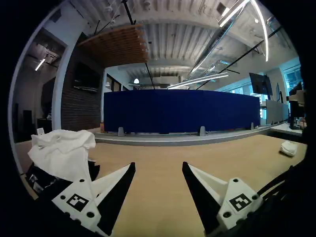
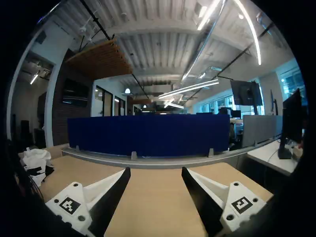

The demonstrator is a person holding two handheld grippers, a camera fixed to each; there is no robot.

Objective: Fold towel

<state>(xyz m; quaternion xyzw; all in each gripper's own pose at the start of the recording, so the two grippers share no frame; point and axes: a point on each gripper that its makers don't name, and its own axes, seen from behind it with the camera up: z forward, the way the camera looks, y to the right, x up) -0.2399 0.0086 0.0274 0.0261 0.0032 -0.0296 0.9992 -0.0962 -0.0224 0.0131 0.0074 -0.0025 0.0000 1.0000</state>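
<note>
White towel bunched by left gripper, farther from right gripper; both prs fingers apart.

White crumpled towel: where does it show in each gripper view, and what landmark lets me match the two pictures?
Left gripper view: the white towel sits large at lower left, draped over something dark.
Right gripper view: the white towel is small at the far left edge, below mid-height.
Shared landmark: the blue partition across the middle of both.
</note>
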